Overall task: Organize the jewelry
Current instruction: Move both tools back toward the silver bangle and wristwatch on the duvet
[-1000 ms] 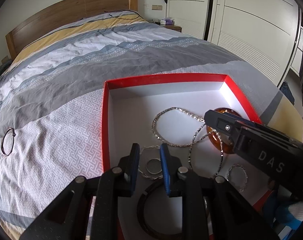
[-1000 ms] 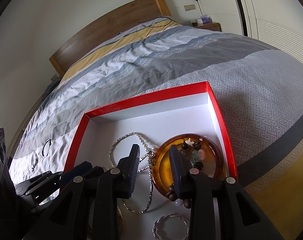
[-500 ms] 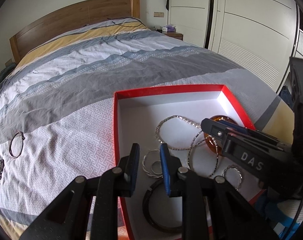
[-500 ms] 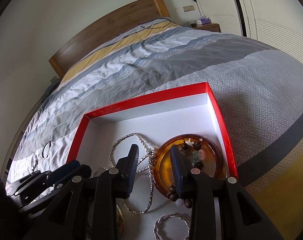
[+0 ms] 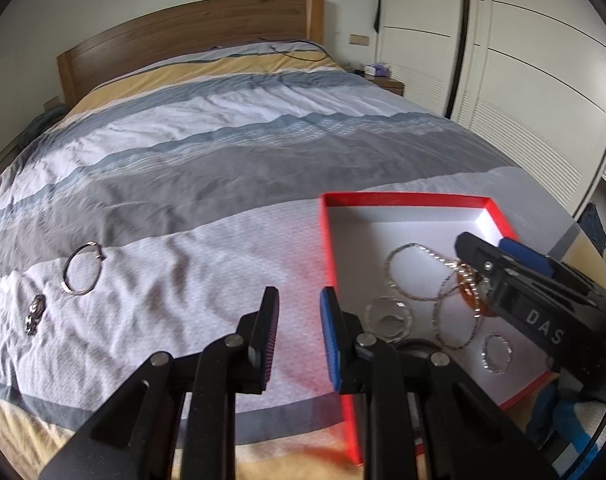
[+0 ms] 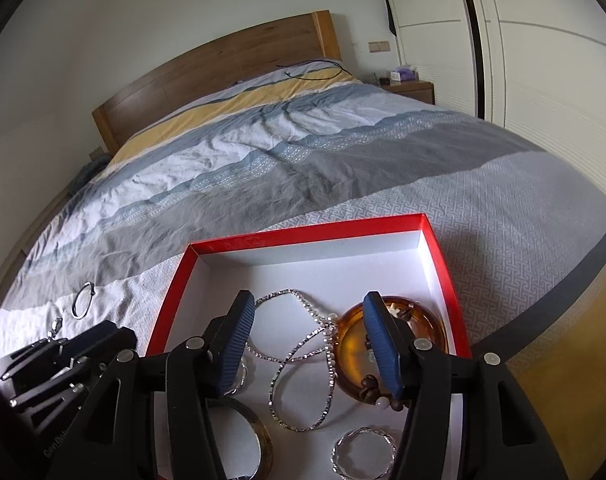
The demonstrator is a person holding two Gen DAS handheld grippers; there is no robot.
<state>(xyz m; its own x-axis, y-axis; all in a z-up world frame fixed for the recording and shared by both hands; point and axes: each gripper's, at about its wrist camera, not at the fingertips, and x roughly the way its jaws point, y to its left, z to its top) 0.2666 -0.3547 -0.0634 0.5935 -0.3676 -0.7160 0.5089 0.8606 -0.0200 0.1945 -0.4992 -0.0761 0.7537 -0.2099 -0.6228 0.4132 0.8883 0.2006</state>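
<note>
We see a bed [image 5: 231, 168] under a duvet striped in grey, white, blue and yellow, with a wooden headboard [image 5: 191, 36] at its far edge. A dark cable [image 6: 315, 69] lies near the headboard. A bedside table [image 6: 413, 89] carrying a tissue box [image 6: 403, 75] stands beside white wardrobe doors [image 5: 515, 80].

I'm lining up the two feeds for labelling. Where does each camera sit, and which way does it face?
Left wrist: on the left gripper, angled down over the bedspread toward a thin bangle; own fingers show, and the right gripper.
Right wrist: on the right gripper, jaws opening, nothing between them, above the red box; the left gripper shows.
Shared: box, silver necklace, amber dish, headboard.
</note>
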